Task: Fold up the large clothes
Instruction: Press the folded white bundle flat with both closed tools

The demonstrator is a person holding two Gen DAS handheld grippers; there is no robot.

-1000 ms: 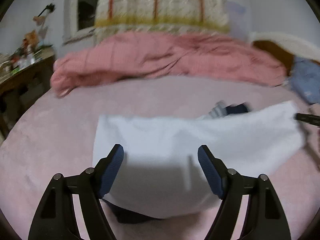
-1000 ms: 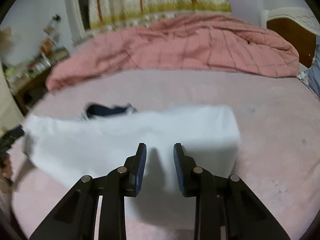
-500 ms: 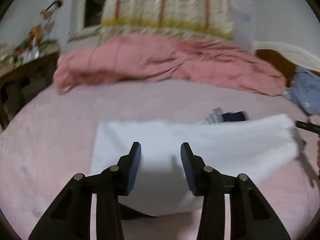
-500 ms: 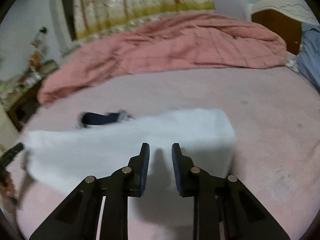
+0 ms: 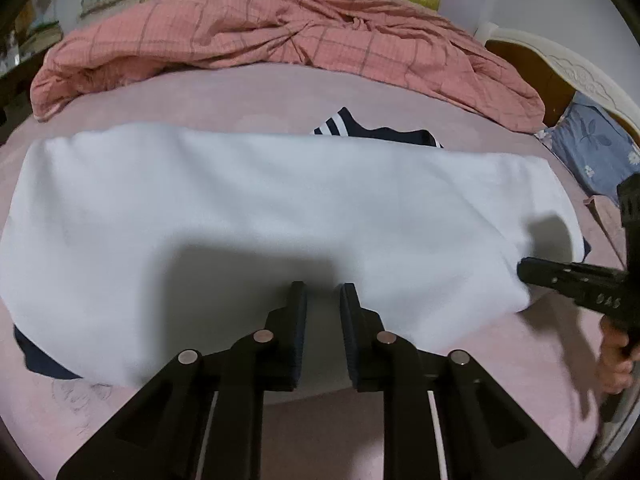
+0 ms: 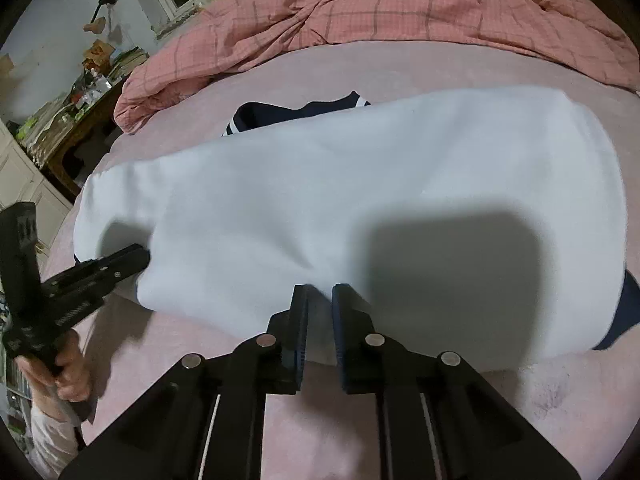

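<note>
A large white garment [image 5: 280,200] [image 6: 360,180] lies folded in a wide band across the pink bed sheet [image 5: 200,92]. Navy fabric with white stripes [image 5: 360,130] [image 6: 280,114] peeks out behind its far edge, and navy also shows under its near corners. My left gripper [image 5: 323,296] sits low over the garment's near edge, jaws closing to a narrow gap with white cloth between them. My right gripper [image 6: 320,296] does the same further right. Each wrist view shows the other tool's tip at the cloth: the left gripper [image 6: 140,258], the right gripper [image 5: 524,272].
A rumpled pink checked quilt [image 5: 280,32] [image 6: 400,12] is heaped along the far side of the bed. A blue flowered pillow [image 5: 592,152] and a white headboard [image 5: 560,64] lie at the right. A cluttered desk [image 6: 68,116] stands left of the bed. A hand [image 6: 68,372] grips the left tool.
Both grippers have come forward and down onto the garment's near edge. The left jaws have narrowed from wide apart to a small gap, and the right jaws have narrowed a little.
</note>
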